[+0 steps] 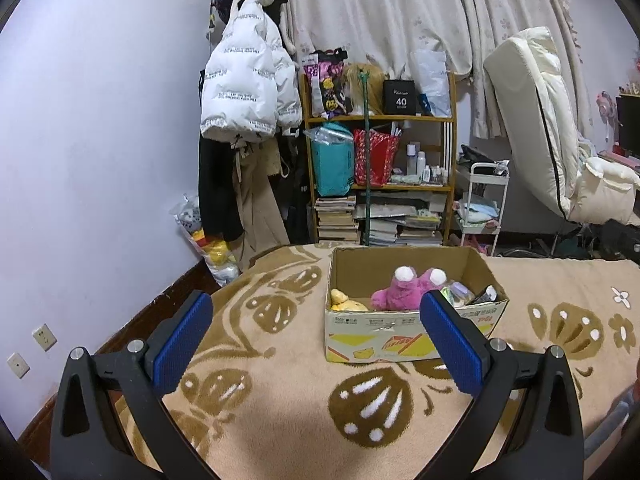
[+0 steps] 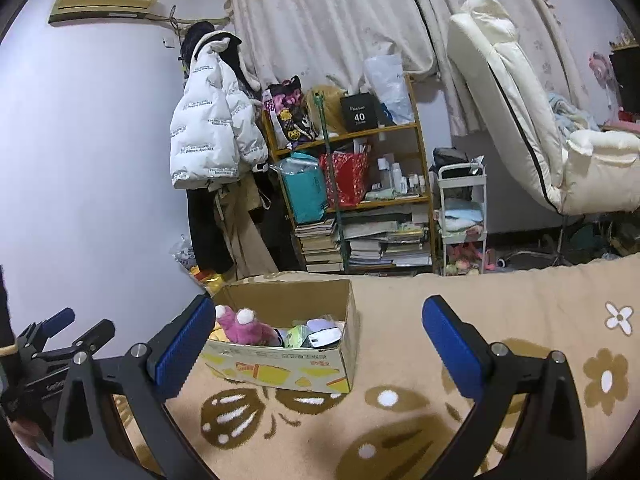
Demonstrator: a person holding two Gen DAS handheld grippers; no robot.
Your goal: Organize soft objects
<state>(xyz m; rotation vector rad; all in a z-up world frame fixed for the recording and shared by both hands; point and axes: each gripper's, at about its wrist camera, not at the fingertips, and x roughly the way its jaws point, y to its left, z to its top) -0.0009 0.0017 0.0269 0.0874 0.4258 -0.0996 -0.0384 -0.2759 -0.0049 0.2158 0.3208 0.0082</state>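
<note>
We have both tongs spread wide, nothing gripped: left tongs [image 1: 316, 340], right tongs [image 2: 318, 344], ribbed blue pads [image 1: 184, 344] on black arms. Under them, a fuzzy tan blanket [image 1: 280, 408] with brown petal shapes. Beyond, an open corrugated cardboard box [image 1: 404, 340] holds a shaggy pink plush [image 1: 396, 294], a yellow plush [image 1: 344, 300] and crinkly packets. Further back, a wooden shelf [image 1: 380, 118].

Lilac wall [image 1: 100, 120], cluttered wooden shelf [image 1: 380, 152] (books below), cream curtains [image 1: 380, 12].
</note>
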